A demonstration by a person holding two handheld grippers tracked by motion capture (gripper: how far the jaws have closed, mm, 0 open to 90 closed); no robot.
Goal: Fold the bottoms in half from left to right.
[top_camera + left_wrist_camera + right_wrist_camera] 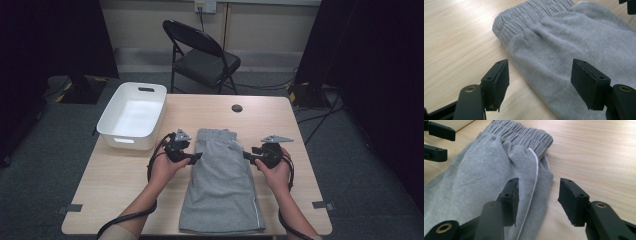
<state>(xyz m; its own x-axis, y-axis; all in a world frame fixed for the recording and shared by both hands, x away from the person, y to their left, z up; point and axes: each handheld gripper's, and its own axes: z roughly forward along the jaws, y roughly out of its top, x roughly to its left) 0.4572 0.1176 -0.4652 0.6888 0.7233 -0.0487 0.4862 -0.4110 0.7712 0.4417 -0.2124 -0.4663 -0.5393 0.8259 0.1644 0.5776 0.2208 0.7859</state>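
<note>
Folded grey shorts (222,185) lie along the table's (125,175) near edge. The left gripper (196,158) and right gripper (247,156) flank them, jaws apart, clamping nothing.

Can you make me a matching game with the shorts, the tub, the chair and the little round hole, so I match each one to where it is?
Things:
1. grey shorts
2. white tub
3. black folding chair
4. round hole

Places:
A. on the floor behind the table
B. at the table's far left corner
C. flat in the middle of the table, between the left gripper and the right gripper
D. in the tabletop near its far edge

Pairs: 1-C, 2-B, 3-A, 4-D
</note>
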